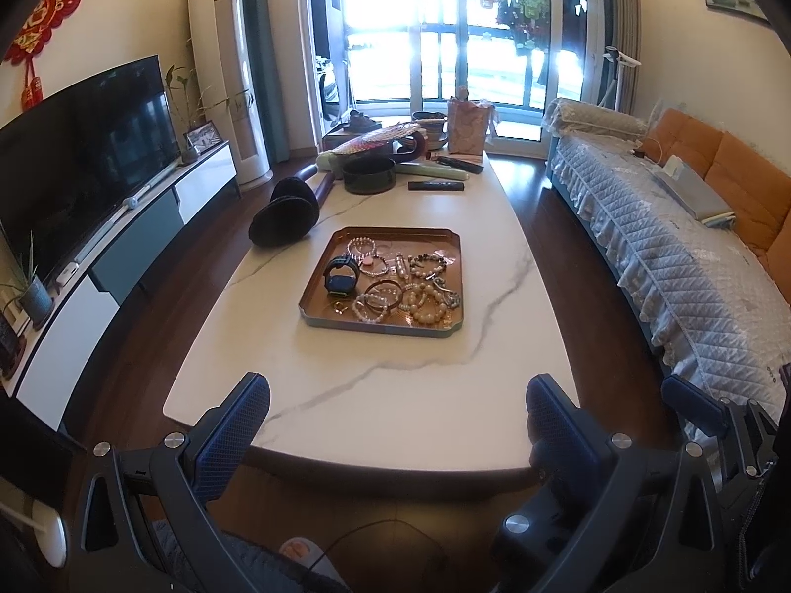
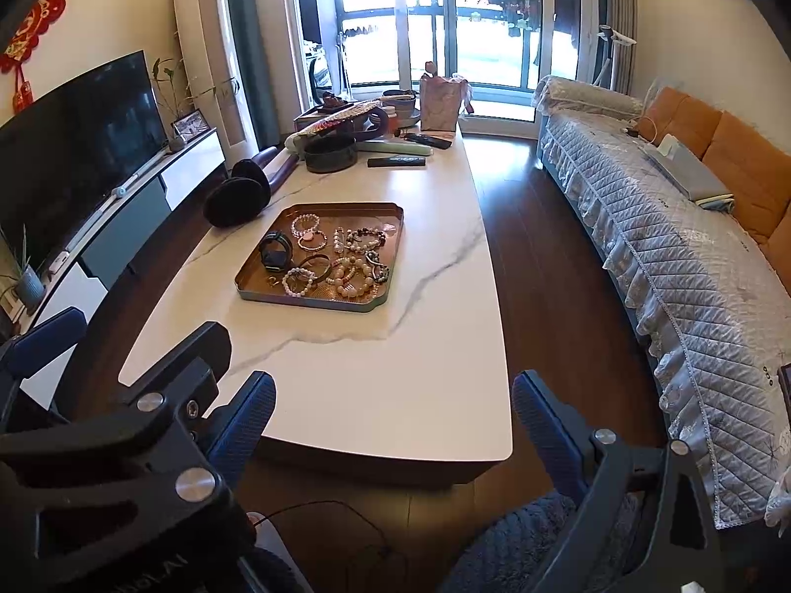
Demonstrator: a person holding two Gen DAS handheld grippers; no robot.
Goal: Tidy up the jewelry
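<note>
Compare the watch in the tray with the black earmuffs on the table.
The watch lies inside the copper tray, among the bracelets; the earmuffs sit on the bare table, beyond the tray's far left corner. The watch looks much smaller than the earmuffs. The watch shows a bluish face; the earmuffs are plain black. Both are dark and untouched by either tongs.

Bare tabletop (image 1: 395, 385) before tray (image 1: 380, 328)
</note>
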